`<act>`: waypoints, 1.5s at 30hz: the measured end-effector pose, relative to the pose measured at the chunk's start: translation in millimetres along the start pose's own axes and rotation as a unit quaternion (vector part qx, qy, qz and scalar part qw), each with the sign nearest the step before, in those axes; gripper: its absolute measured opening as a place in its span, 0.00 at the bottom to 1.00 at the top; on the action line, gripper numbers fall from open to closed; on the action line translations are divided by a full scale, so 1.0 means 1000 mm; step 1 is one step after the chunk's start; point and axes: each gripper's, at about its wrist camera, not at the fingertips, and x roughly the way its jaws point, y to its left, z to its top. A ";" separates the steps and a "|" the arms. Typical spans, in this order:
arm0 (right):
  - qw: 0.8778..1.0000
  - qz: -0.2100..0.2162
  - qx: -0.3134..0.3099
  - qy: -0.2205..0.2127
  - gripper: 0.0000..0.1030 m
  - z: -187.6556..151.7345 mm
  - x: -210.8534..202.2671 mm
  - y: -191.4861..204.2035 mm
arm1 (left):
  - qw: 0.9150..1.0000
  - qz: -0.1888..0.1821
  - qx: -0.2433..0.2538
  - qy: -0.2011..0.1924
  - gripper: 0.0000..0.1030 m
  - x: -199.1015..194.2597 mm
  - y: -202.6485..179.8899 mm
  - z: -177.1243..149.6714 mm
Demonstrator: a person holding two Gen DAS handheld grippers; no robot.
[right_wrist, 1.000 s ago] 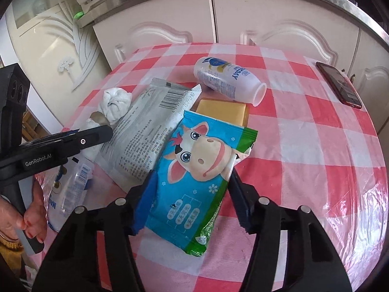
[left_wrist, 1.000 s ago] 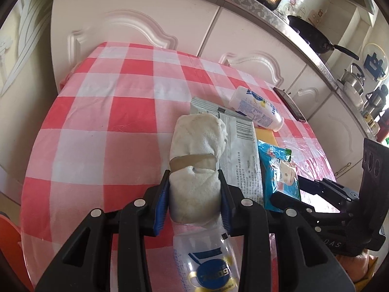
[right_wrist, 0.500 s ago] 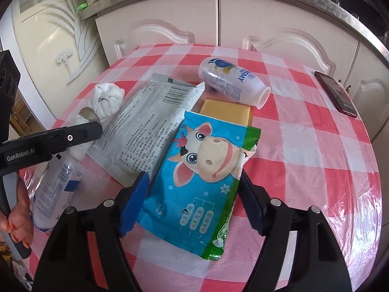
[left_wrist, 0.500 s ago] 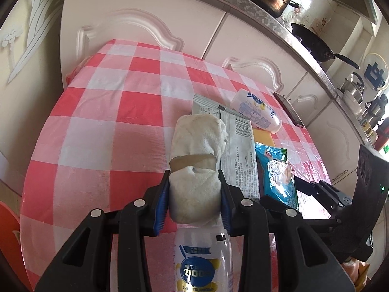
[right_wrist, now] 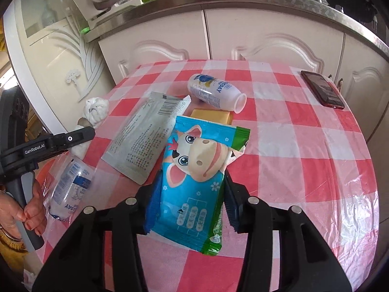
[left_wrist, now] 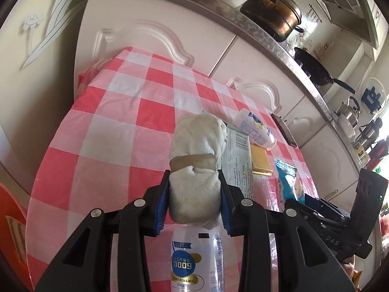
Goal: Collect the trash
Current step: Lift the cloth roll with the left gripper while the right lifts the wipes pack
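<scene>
My left gripper (left_wrist: 194, 185) is shut on a white crumpled wad bound with a tan band (left_wrist: 197, 160) and holds it above the red-checked table (left_wrist: 116, 131). The wad also shows in the right wrist view (right_wrist: 96, 109). My right gripper (right_wrist: 190, 187) is shut on a blue cow-print snack packet (right_wrist: 194, 175), lifted off the cloth. A clear plastic bottle (left_wrist: 192, 260) lies under the left gripper. A grey foil wrapper (right_wrist: 145, 136), a white bottle on its side (right_wrist: 216, 92) and a yellow block (right_wrist: 211, 115) lie mid-table.
A dark red phone (right_wrist: 323, 90) lies at the table's far right edge. White cabinets (right_wrist: 243, 34) with a steel counter stand behind the table, holding a pot (left_wrist: 272, 12) and pans. An orange object (left_wrist: 9, 231) sits low on the left.
Both grippers have risen and pulled back from the table, carrying the wad and the blue packet up with them. The right gripper now grips the packet tighter.
</scene>
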 end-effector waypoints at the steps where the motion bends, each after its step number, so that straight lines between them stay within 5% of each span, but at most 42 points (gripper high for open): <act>1: 1.000 0.002 -0.001 -0.004 0.46 0.001 -0.004 0.002 | 1.000 -0.001 -0.003 -0.004 0.36 -0.001 0.001 0.000; 23: 0.996 0.047 -0.065 -0.025 0.46 0.001 -0.025 0.064 | 0.997 0.023 -0.049 -0.051 0.36 -0.039 0.043 -0.005; 38: 0.994 0.063 -0.089 -0.009 0.46 -0.005 -0.018 0.087 | 0.995 0.063 -0.070 -0.032 0.36 -0.058 0.062 -0.036; 45: 0.995 0.060 -0.082 -0.011 0.46 -0.004 -0.019 0.081 | 0.996 0.053 -0.076 -0.019 0.36 -0.056 0.048 -0.060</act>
